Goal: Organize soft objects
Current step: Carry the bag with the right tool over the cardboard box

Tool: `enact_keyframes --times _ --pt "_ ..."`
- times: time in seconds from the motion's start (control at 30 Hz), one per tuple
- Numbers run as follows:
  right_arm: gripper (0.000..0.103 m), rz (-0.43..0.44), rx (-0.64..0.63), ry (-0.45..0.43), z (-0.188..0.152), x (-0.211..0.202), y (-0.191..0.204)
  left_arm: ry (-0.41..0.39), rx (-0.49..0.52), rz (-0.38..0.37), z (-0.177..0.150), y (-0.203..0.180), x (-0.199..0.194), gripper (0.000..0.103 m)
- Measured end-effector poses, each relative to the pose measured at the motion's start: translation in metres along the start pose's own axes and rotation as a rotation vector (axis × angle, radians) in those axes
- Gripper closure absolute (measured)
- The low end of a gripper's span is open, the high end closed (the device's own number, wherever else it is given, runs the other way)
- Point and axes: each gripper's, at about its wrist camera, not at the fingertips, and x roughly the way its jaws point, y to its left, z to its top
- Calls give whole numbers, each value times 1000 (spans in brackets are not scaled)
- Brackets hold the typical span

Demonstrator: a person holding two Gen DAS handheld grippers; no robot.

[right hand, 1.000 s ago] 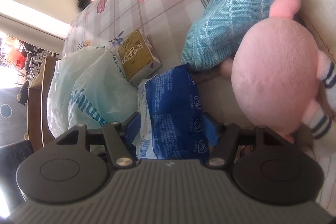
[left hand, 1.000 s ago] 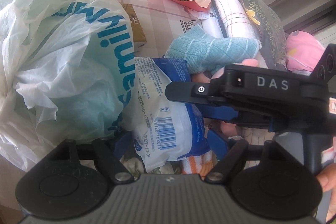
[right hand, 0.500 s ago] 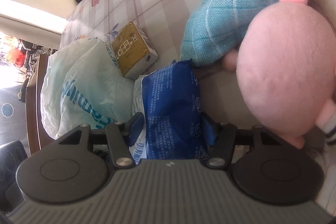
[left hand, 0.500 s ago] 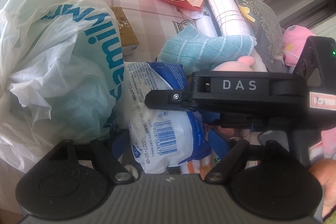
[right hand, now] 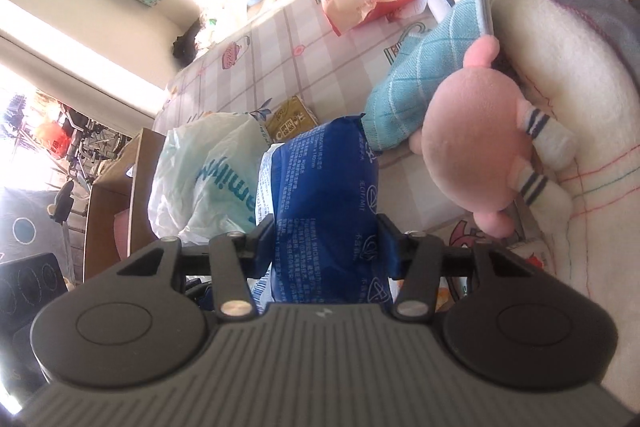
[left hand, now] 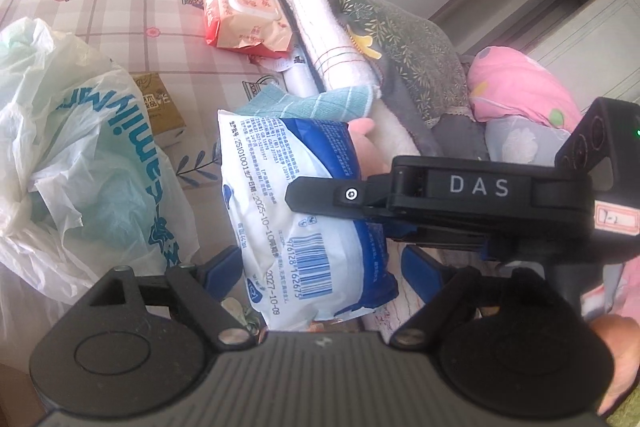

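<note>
You had the blue-and-white soft pack (right hand: 324, 203) clamped between your right gripper (right hand: 326, 245) fingers, still closing, while your left gripper (left hand: 320, 269) fingers were spreading beside it, so next likely carrying it to its spot.

Left gripper (left hand: 320, 269) jaws opening, right gripper (right hand: 326, 247) jaws closing, both angled down

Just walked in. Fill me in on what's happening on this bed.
A person with a handheld gripper in each hand is sorting soft things. The right gripper has the blue-and-white soft pack between its closing jaws, pads pressing its sides. The left gripper is around the same pack's barcode end, jaws opening and standing clear of it. A white plastic bag, a teal cloth and a pink plush toy lie nearby on the checked sheet.
</note>
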Motion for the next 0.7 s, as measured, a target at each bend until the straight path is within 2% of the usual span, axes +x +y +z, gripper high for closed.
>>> enact_keyframes --times 0.13,0.3,0.53,0.7 --pt "53 36 -60 -43 -4 -18 31 -61 22 24 -1 -4 -37 16" --pt "53 145 -135 -38 -8 -11 94 -145 20 122 -1 14 -96 15" --pt "53 292 -241 57 -24 44 206 -256 -73 278 -10 83 -184 15" --pt "53 330 -293 160 -50 98 276 -268 -182 357 -24 148 -222 15"
